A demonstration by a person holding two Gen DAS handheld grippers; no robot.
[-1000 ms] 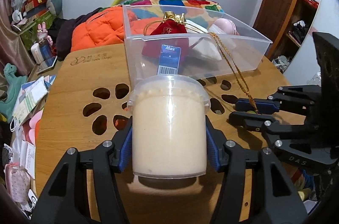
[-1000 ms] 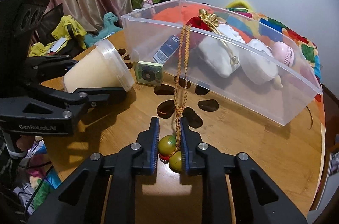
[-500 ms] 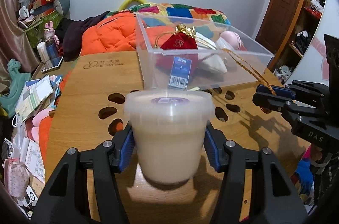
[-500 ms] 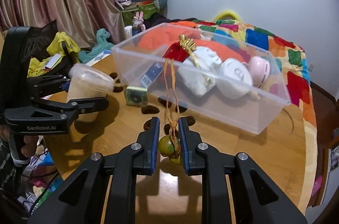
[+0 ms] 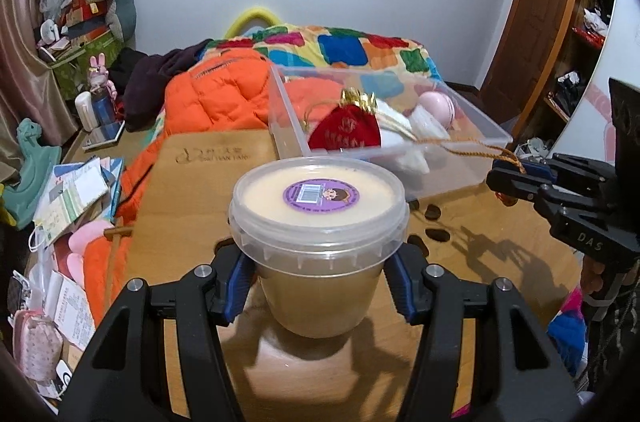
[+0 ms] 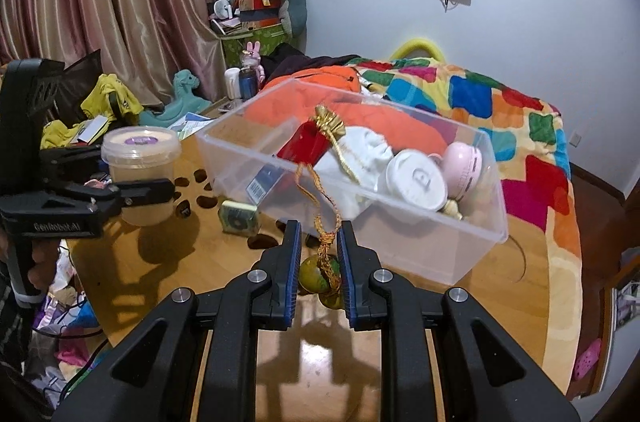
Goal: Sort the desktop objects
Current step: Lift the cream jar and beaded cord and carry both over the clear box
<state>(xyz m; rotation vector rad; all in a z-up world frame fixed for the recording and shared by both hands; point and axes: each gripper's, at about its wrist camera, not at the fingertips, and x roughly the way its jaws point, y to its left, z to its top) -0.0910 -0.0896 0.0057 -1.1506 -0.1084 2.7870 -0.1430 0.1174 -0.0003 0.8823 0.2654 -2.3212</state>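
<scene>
We found left gripper (image 5: 320, 286) clamped on lidded tub (image 5: 318, 246), upright, raised above wooden table (image 5: 192, 222). Right gripper (image 6: 318, 274) pinched green-yellow beads (image 6: 318, 276); their gold cord (image 6: 316, 190) ran up over near wall into clear bin (image 6: 420, 242) beside red pouch (image 6: 306, 144).

Clear plastic bin (image 6: 400, 246), glossy wooden table (image 6: 320, 354)
</scene>
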